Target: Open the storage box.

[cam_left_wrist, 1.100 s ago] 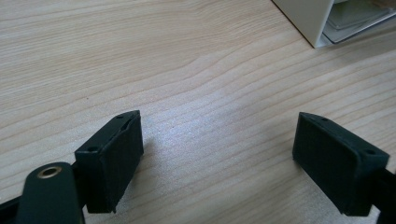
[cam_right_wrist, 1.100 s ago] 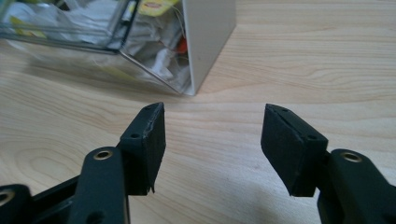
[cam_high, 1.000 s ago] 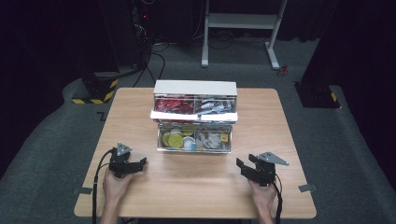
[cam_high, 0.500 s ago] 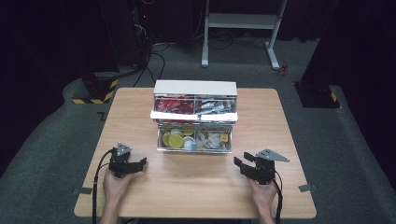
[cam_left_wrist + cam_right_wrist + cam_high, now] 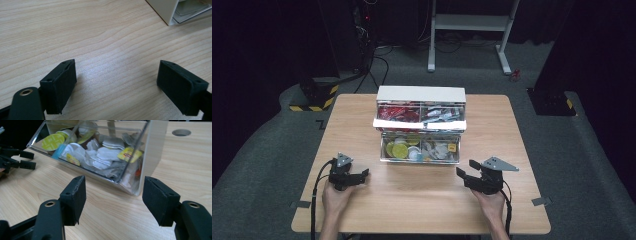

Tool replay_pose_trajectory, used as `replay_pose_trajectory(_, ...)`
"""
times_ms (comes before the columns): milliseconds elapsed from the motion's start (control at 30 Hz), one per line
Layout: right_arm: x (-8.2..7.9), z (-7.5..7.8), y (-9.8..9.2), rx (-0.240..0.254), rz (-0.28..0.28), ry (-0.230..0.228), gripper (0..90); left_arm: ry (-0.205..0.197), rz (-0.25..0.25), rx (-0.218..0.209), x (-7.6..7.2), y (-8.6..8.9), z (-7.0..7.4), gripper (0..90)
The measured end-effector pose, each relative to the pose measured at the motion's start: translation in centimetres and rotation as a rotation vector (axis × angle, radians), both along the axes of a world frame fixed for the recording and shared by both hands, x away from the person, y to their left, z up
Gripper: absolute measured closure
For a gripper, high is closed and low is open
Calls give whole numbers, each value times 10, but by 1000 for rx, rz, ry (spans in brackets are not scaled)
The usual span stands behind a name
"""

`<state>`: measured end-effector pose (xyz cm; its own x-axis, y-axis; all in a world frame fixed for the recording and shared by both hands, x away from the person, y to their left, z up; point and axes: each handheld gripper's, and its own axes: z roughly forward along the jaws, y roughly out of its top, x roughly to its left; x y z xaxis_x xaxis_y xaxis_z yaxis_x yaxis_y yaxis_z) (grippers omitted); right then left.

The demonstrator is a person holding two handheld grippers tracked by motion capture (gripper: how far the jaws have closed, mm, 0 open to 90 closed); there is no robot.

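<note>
A white drawer box (image 5: pixel 421 93) stands at the table's middle back. Its upper drawer (image 5: pixel 419 124) holds red packets. The clear lower drawer (image 5: pixel 419 159) is pulled out and holds yellow-lidded capsules (image 5: pixel 53 141) and white tea bags (image 5: pixel 110 152). My left gripper (image 5: pixel 363 174) rests on the wood left of the drawer, open, with only bare table between its jaws (image 5: pixel 117 66). My right gripper (image 5: pixel 465 168) hovers right of the drawer and points at its near corner (image 5: pixel 114 181). Its jaws have just been opening and nothing is between them.
The wooden table (image 5: pixel 422 210) has a round cable hole (image 5: pixel 181 132) beyond the drawer. A corner of the white box (image 5: pixel 165 10) shows in the left gripper view. On the floor behind are a black-yellow striped base (image 5: pixel 314 95) and a white metal stand (image 5: pixel 469 30).
The right gripper has lifted a little and edged left toward the clear drawer. The left gripper has stayed where it was.
</note>
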<state>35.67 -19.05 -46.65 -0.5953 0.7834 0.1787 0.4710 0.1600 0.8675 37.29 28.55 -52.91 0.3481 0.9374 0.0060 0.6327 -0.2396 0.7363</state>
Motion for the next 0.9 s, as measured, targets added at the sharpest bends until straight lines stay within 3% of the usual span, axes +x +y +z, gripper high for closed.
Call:
replay_pose_trajectory(267,6,15,9,10,-3,-33,423,0,0,0,0,0,0,164)
replay_pose_trajectory(533,10,34,16,-30,-22,-89,483,0,1,0,0,0,0,164)
replay_pose_trajectory(900,14,58,16,-19,-5,-110,500,0,2,-1,0,0,0,164)
